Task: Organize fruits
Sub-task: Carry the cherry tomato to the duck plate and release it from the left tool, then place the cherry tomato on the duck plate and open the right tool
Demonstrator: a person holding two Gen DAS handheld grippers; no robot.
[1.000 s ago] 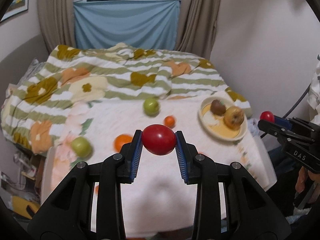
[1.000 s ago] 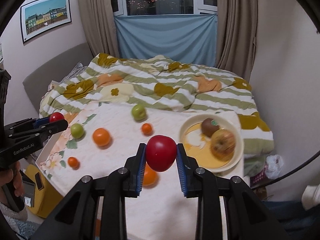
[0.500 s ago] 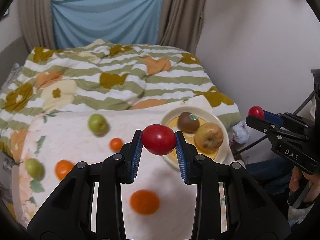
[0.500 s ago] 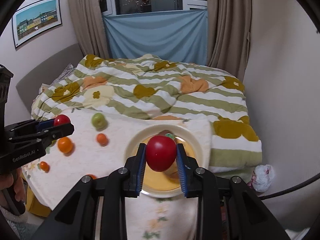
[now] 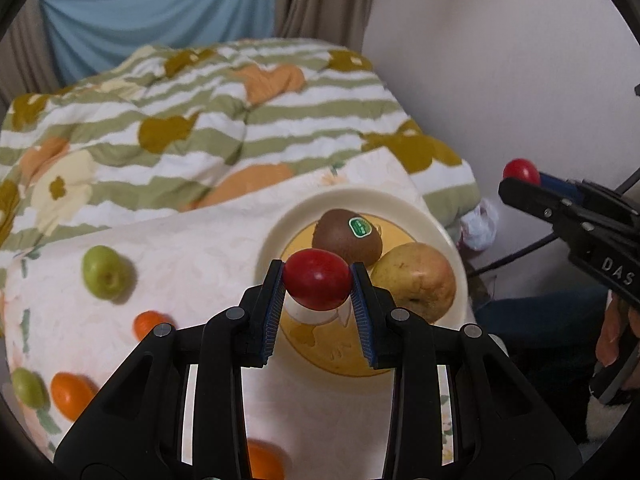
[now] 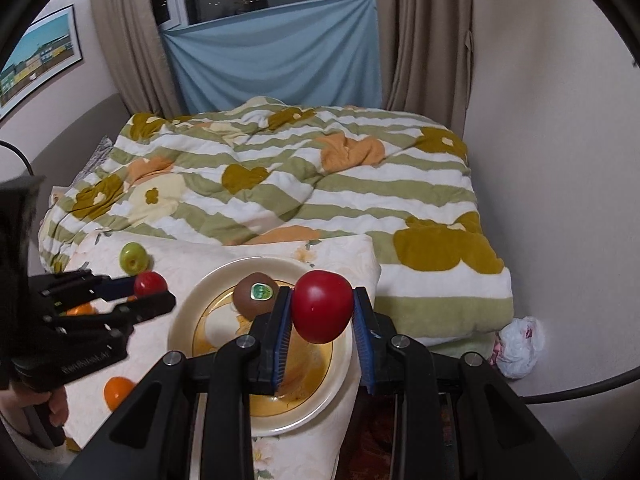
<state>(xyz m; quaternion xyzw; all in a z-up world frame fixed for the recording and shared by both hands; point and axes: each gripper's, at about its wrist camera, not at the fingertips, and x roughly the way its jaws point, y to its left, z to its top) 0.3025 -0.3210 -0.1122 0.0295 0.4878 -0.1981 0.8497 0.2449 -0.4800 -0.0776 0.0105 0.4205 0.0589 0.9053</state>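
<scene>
Left wrist view: a red tomato (image 5: 317, 279) sits pinched between the left tongs (image 5: 318, 286), hanging over the near side of the plate (image 5: 440, 236). The right tongs (image 6: 322, 312) clamp a second red fruit (image 6: 322, 307) above the plate's right half.

On the plate lie one kiwi (image 5: 347, 240) with a green sticker and one pear (image 5: 416, 285), side by side and touching.

Both loads head for the same dish, so the tongs may well knock each other, or a fruit let go from this height could roll off the rim onto the quilt (image 5: 192, 120). The plate stands near the board's right edge, which makes a spill likelier, I'd say.

Loose on the flowered cloth (image 5: 192, 256) in this view: two green fruits (image 5: 103, 271), one at the far left edge, and three orange ones (image 5: 149, 323), the nearest half hidden under the tongs.
</scene>
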